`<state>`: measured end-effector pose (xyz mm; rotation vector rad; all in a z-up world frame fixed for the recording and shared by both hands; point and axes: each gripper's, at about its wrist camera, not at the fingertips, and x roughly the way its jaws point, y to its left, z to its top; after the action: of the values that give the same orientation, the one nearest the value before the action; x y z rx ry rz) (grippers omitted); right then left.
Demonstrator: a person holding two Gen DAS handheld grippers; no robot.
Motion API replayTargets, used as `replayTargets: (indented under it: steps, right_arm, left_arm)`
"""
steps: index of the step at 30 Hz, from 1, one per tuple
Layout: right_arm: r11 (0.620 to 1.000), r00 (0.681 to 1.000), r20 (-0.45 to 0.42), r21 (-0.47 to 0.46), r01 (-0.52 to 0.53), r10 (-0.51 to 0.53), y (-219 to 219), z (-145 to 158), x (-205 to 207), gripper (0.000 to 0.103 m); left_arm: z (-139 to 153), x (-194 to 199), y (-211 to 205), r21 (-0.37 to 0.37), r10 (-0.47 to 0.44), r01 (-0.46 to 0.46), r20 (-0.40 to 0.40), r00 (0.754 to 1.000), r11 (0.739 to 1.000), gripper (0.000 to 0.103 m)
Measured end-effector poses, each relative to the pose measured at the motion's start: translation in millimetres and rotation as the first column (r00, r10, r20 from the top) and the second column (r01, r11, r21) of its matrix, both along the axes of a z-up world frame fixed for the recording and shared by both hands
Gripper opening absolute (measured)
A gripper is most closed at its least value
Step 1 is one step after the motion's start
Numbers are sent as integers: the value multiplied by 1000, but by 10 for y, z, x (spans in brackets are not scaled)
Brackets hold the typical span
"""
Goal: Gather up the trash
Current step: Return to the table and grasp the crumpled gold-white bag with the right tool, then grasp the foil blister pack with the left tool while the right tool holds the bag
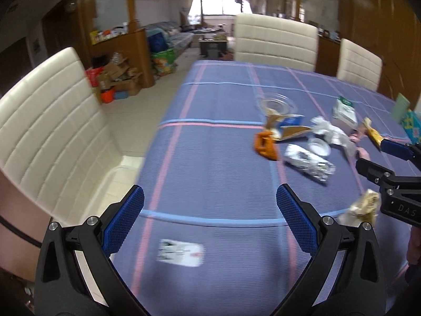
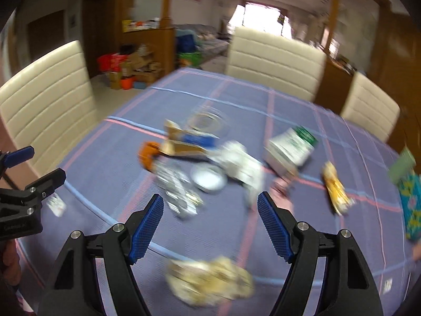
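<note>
Trash lies scattered on a blue checked tablecloth [image 1: 210, 163]. A crumpled tan wrapper [image 2: 210, 280] lies just below my open, empty right gripper [image 2: 210, 208]; it also shows in the left wrist view [image 1: 361, 208]. Ahead are a silver foil wrapper [image 2: 179, 192], a round lid [image 2: 209, 177], white crumpled paper [image 2: 242, 166], an orange wrapper [image 2: 148, 155] and a yellow wrapper [image 2: 335, 189]. My left gripper [image 1: 210, 202] is open and empty over the cloth, above a small white card [image 1: 181, 252].
A clear glass bowl [image 1: 279, 102], a torn cardboard box [image 1: 286, 127] and a green-and-white pack [image 1: 344, 112] sit farther back. A teal box [image 2: 410, 205] stands at the right edge. Cream chairs [image 1: 276, 42] surround the table.
</note>
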<state>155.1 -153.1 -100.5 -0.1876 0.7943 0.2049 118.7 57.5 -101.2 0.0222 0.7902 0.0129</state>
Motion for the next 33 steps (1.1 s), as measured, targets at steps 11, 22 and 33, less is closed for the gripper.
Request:
replayTargets:
  steps: [11,22,33]
  right_arm:
    - [984,992,-82,158,-79,93,-404,-286,-355,72]
    - [934,960,-154,309,-179,235,-304,-500,-331,24]
    - [976,992,-73,198,-85,101,-543,-339,-99,17]
  left_arm:
    - [-160,119,-664,43,-73,75,-57,996,996,99]
    - [-187,223,-662,51,-28,32,-76,997,998,99]
    - [-239,435,-938,48,-75,80,-95,993,996,99]
